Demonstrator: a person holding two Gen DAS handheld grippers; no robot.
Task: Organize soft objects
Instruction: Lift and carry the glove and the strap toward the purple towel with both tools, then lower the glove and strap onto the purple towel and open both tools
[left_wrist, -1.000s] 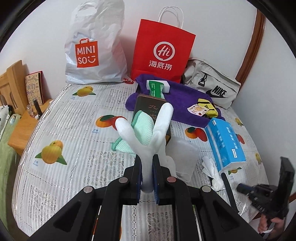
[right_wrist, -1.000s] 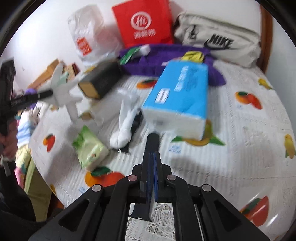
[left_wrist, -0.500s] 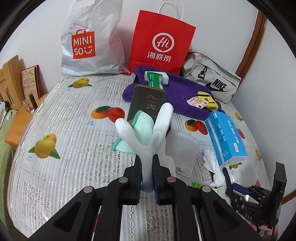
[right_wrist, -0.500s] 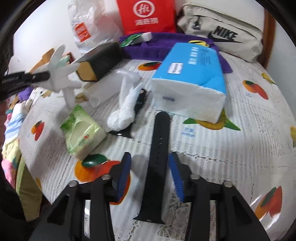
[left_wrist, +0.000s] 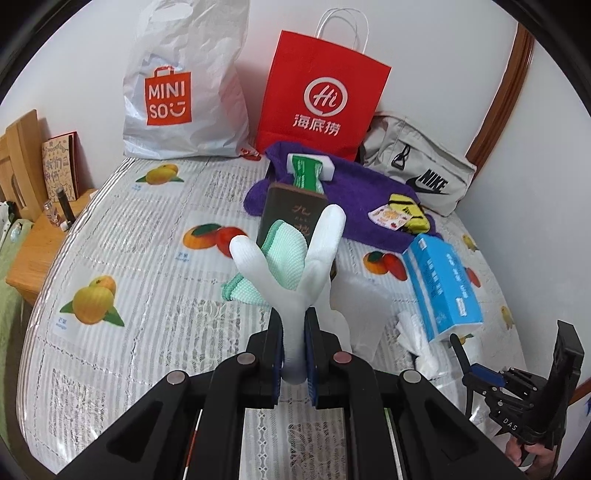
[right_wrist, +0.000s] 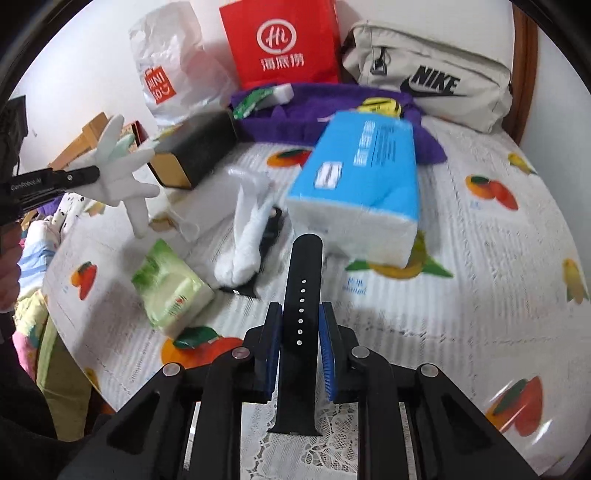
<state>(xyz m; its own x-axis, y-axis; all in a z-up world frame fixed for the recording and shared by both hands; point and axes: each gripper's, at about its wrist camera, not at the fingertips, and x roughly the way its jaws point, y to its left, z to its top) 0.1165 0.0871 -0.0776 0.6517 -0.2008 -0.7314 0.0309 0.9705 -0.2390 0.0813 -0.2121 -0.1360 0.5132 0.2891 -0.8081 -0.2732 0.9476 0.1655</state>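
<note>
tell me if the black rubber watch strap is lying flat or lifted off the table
Cannot tell. The black rubber watch strap sits between the right gripper fingers, which flank it closely; contact and lift are unclear from this view.

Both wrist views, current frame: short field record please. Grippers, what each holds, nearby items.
left gripper: shut on white glove, held off the table
right gripper: pads beside black watch strap, grip unclear
table: fruit-print cover
near strap: blue tissue pack, green wipes pack
back: purple towel, red paper bag
</note>
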